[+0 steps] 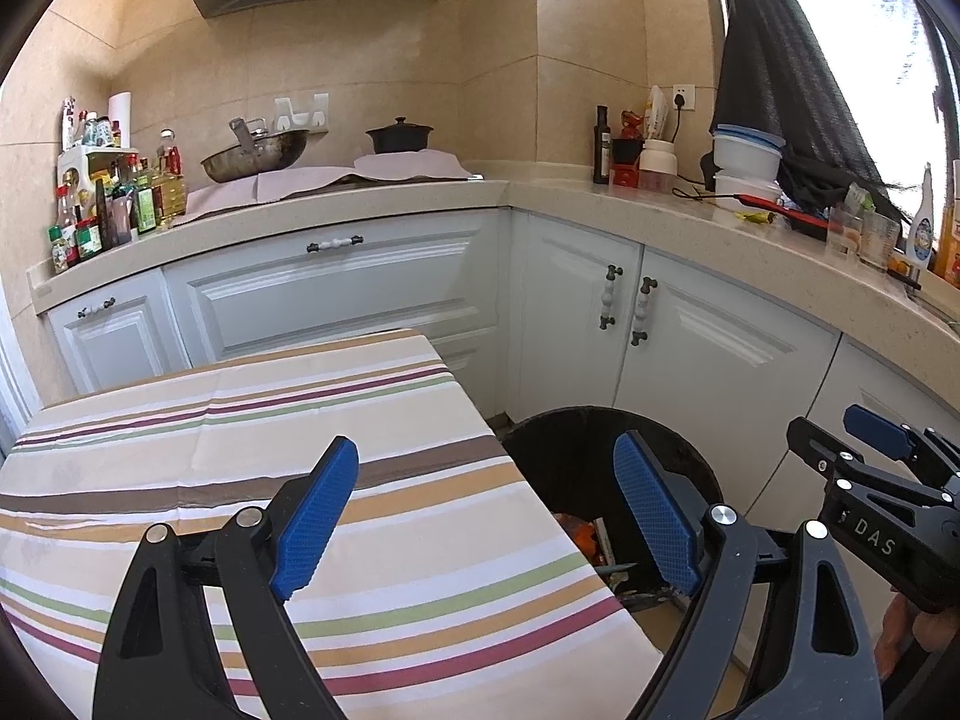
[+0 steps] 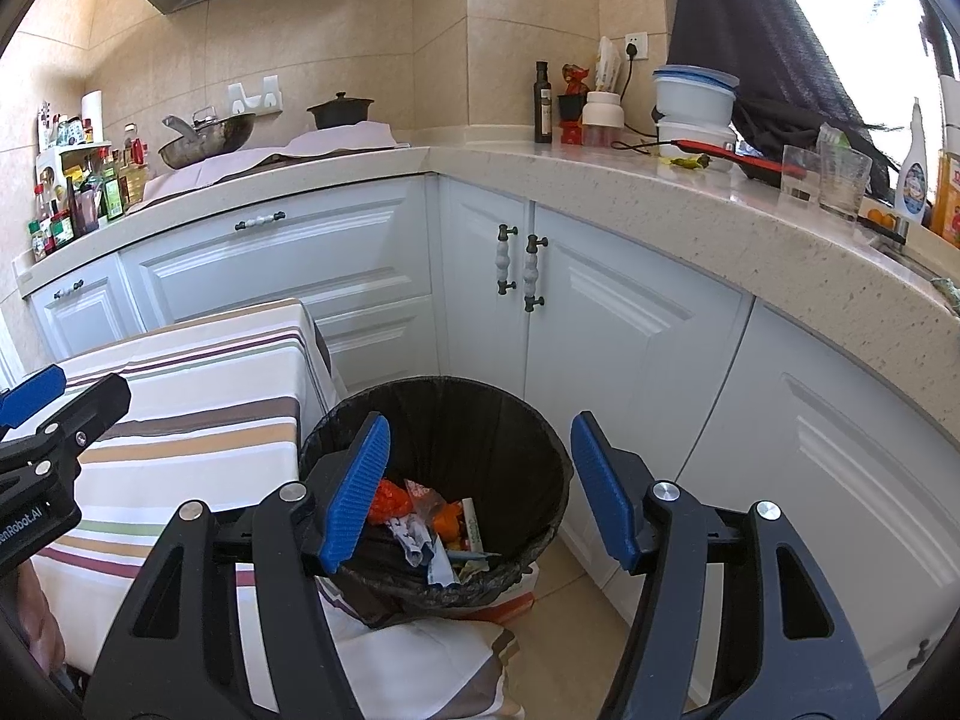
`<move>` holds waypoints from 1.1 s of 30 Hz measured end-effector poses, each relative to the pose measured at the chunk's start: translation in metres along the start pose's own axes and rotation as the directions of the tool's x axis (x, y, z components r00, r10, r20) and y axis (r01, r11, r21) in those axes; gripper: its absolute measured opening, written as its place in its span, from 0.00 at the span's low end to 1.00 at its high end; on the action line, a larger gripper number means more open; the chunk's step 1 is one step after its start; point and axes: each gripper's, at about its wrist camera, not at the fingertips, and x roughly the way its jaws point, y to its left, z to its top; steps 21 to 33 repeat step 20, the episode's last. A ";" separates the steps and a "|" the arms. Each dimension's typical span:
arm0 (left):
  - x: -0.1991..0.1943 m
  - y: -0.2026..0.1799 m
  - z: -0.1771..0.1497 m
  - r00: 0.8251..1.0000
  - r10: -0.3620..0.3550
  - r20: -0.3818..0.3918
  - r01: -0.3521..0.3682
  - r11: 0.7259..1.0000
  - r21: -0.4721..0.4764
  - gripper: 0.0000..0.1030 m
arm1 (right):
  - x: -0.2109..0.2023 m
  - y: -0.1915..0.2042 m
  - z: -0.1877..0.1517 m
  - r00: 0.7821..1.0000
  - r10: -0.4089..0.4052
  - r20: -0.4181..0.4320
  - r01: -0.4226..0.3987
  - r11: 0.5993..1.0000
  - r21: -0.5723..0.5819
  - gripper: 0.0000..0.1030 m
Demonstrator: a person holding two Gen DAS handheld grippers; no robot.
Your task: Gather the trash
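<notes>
left claw: blue ribbed pads wide apart, nothing between them, above the edge of the striped cloth-covered tabletop
right claw: pads apart, empty, over the mouth of the round black-lined trash bin
trash: crumpled orange, white and blue wrappers lying inside the bin
bin: on the floor, just beside the tabletop, near the white cabinet doors
tabletop: cloth bare
</notes>
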 end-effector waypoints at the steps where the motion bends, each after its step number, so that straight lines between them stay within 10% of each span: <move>1: 0.001 -0.002 0.000 1.000 -0.007 -0.001 0.007 1.000 0.000 0.82 | 0.000 0.000 0.000 1.000 0.000 -0.001 0.000 1.000 -0.001 0.60; 33: 0.012 0.016 -0.009 0.997 0.066 -0.051 -0.066 0.998 -0.004 0.83 | 0.008 0.014 -0.002 0.999 0.024 -0.022 -0.025 0.999 -0.022 0.65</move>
